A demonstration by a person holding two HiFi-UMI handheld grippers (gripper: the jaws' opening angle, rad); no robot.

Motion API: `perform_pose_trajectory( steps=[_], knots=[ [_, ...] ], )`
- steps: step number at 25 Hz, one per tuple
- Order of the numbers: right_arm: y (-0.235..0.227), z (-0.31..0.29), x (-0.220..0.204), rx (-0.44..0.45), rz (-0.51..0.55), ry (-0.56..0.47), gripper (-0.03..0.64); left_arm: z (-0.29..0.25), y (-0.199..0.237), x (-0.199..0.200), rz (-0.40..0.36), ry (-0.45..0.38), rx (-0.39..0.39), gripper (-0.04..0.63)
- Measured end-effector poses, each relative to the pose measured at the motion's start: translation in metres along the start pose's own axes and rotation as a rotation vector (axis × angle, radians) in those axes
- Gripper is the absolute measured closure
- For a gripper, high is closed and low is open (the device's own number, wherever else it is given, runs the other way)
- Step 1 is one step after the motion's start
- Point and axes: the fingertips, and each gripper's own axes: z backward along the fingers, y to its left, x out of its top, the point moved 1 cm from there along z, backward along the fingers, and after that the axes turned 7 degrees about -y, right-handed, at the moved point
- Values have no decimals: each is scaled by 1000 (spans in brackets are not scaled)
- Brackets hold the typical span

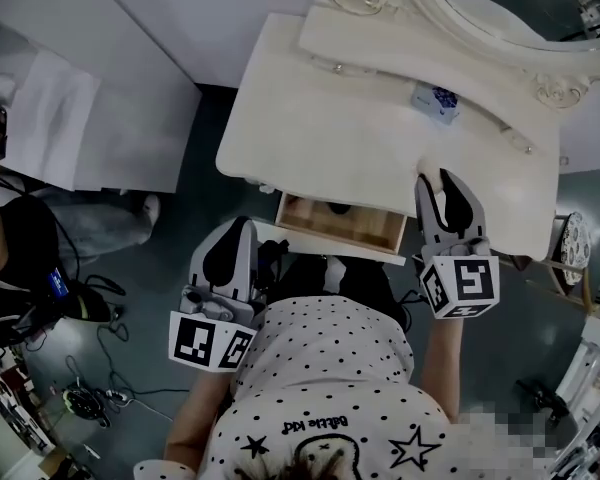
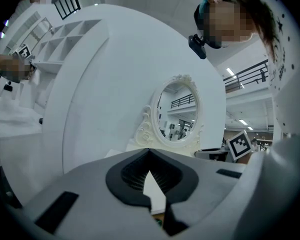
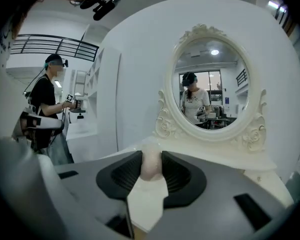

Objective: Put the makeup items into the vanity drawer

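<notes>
Fingers point(image 3: 121, 174) on right gripper point(image 3: 151, 153) clamped on pale rounded makeup item point(image 3: 151, 166): looks light, smooth, maybe squashy; grip mid-body, gently. Left gripper point(image 2: 150, 150) fingers together, empty.

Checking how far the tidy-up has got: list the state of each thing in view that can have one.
drawer: open, something dark inside.
left gripper: shut, empty.
right gripper: shut on a pale pink item.
small packet: lying on the vanity top, outside the drawer.
</notes>
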Motion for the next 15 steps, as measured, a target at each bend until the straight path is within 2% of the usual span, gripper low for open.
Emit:
perform_pose_trajectory(
  steps=[10, 15],
  knots=[
    [7, 75, 6, -86, -96, -43, 485, 0, -12, 0, -4, -2, -44, 597],
    [17, 98, -1, -102, -157, -52, 485, 3, -16, 1, -7, -2, -59, 597]
  ],
)
